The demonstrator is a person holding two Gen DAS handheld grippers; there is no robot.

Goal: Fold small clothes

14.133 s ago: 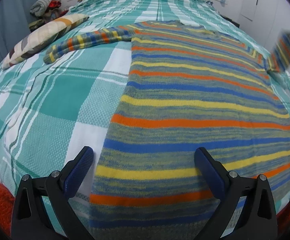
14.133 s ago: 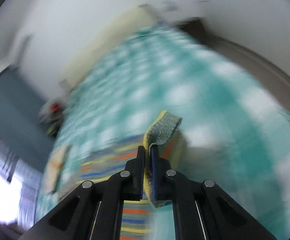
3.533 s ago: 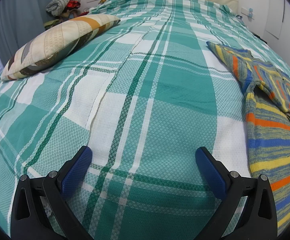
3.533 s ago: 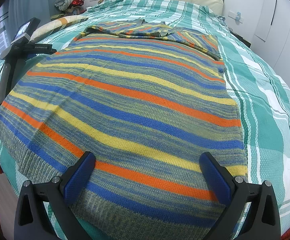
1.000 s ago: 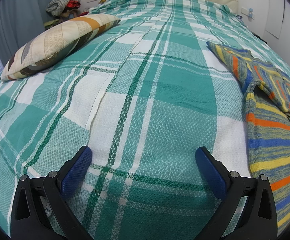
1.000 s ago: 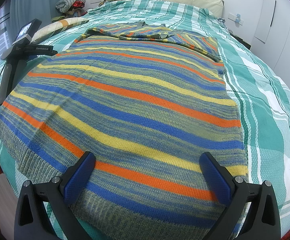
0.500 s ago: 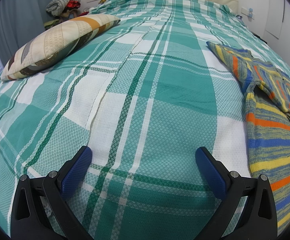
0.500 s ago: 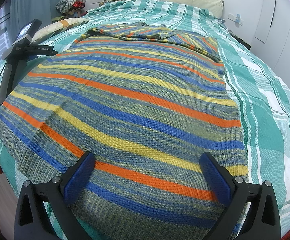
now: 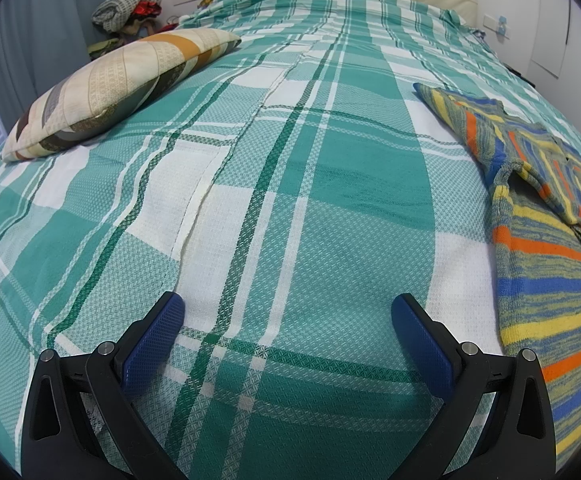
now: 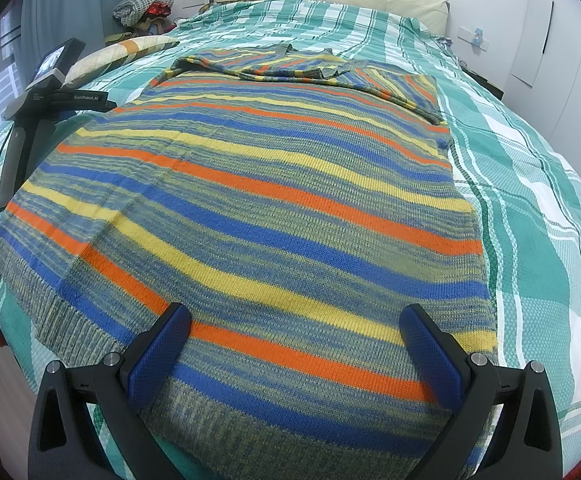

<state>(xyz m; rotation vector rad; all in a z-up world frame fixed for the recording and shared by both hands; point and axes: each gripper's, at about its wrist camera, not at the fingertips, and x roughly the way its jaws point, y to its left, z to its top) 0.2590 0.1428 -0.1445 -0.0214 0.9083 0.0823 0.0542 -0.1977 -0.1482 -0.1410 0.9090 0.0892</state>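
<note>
Almost nothing has changed over the last second: both views match the frames just before, so the hands are at a pause rather than mid-move. The striped sweater (image 10: 258, 200) lies flat on the plaid bedspread (image 10: 550, 208), hem nearest the right tongs (image 10: 294, 344), with both sleeves already folded across the chest at about 12 o'clock. The right tongs hang over the hem, spread wide with nothing between them. The left tongs (image 9: 288, 332) are equally wide and empty, resting over bare bedspread, with the sweater's edge off at 3 o'clock in that view and a pillow (image 9: 110, 88) at 10 o'clock. In the right view the left tool sits at 9 o'clock, beside the sweater's left edge. Against the earliest frames the difference is large: then a sleeve was stretched out to the side, and the right tongs were clamped on a cuff and swinging it over. For the task, the sleeve stage looks finished; what is left, by my reading, is to take the hem and fold the body up toward the collar.
</note>
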